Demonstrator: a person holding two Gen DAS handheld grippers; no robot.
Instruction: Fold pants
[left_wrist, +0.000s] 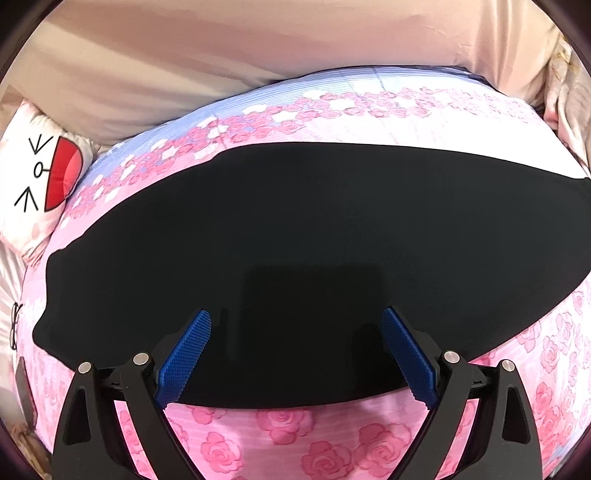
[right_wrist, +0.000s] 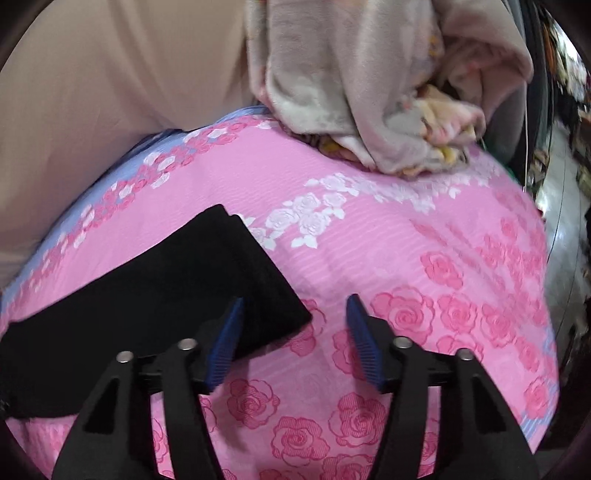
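Note:
The black pants (left_wrist: 295, 236) lie flat in a long band across the pink rose-print bed cover (left_wrist: 295, 435). My left gripper (left_wrist: 295, 321) is open and empty, its blue pads above the pants' near edge. In the right wrist view the pants' end (right_wrist: 177, 295) lies at the left with its corner near the middle. My right gripper (right_wrist: 295, 310) is open and empty, hovering over that corner, its left finger (right_wrist: 225, 347) over the cloth and its right finger over the bare cover.
A white cartoon-face pillow (left_wrist: 40, 177) lies at the far left of the bed. A heap of beige blankets (right_wrist: 369, 81) sits at the bed's far end. A beige wall or headboard (left_wrist: 221, 55) runs behind. The bed edge drops off at right (right_wrist: 554, 258).

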